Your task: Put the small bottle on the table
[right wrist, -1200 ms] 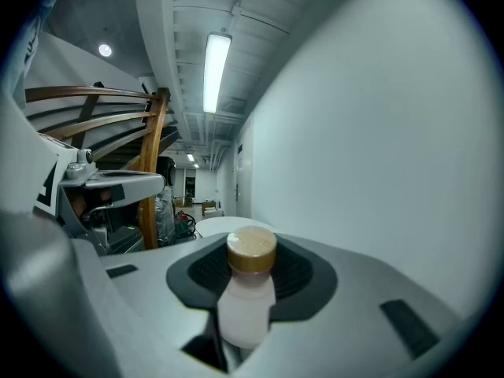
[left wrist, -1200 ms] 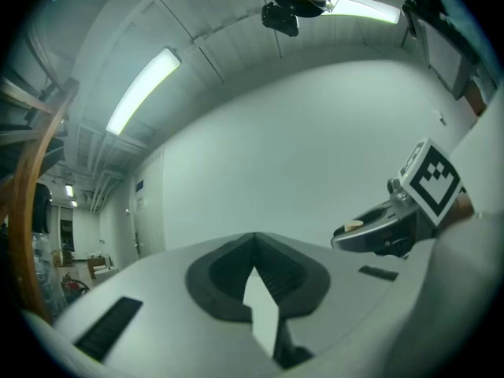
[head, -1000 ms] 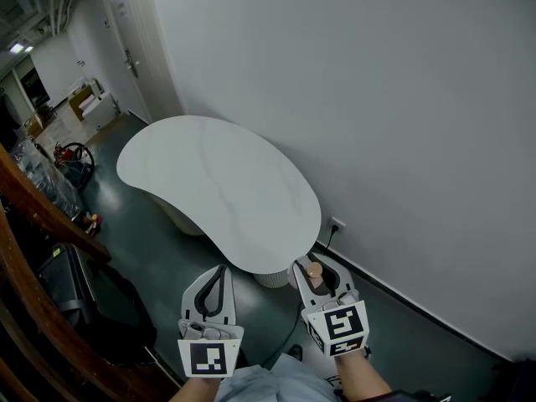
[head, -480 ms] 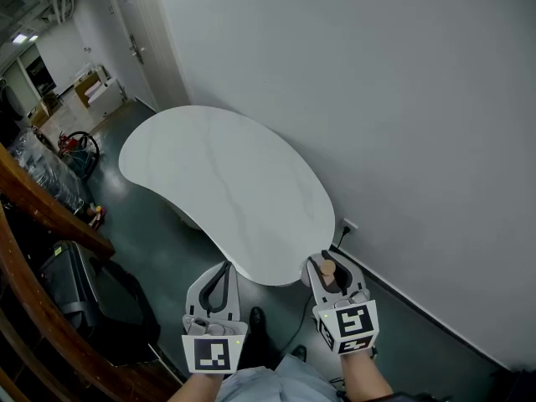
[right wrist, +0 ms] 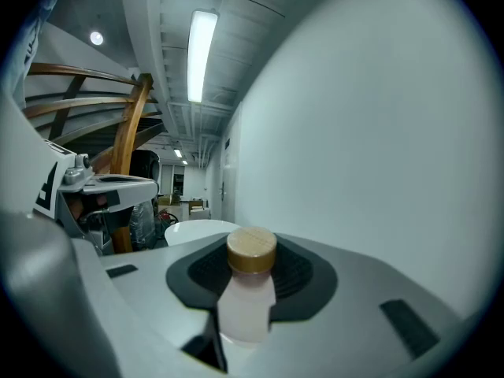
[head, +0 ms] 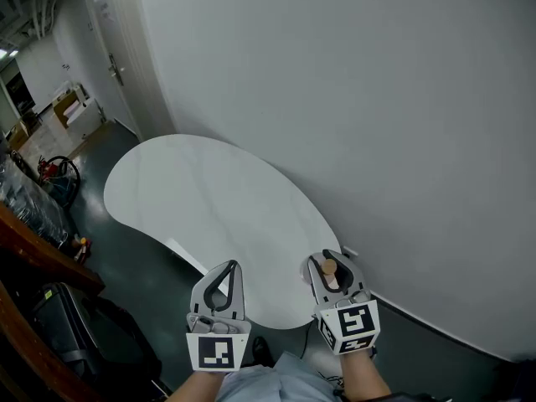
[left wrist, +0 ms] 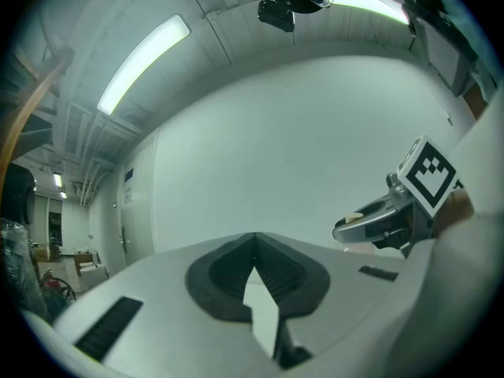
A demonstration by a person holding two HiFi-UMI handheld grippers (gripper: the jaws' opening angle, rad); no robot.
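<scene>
A small pale bottle (right wrist: 246,299) with a tan wooden cap (head: 329,267) stands upright between the jaws of my right gripper (head: 332,270), which is shut on it. In the head view that gripper hangs over the near right edge of the white kidney-shaped table (head: 209,208). My left gripper (head: 224,281) is beside it over the table's near edge, its jaws shut with nothing between them (left wrist: 253,260). In the right gripper view the table (right wrist: 197,228) shows small, far ahead at the left.
A plain white wall (head: 352,99) runs along the table's far side. Dark green floor (head: 134,266) lies to the left, with a black bag (head: 63,325), a wooden handrail (head: 42,241) and clutter near a door (head: 109,48) further back.
The view has moved forward: both grippers, earlier short of the table's near end over the floor, are now over its near edge. The bottle stays gripped.
</scene>
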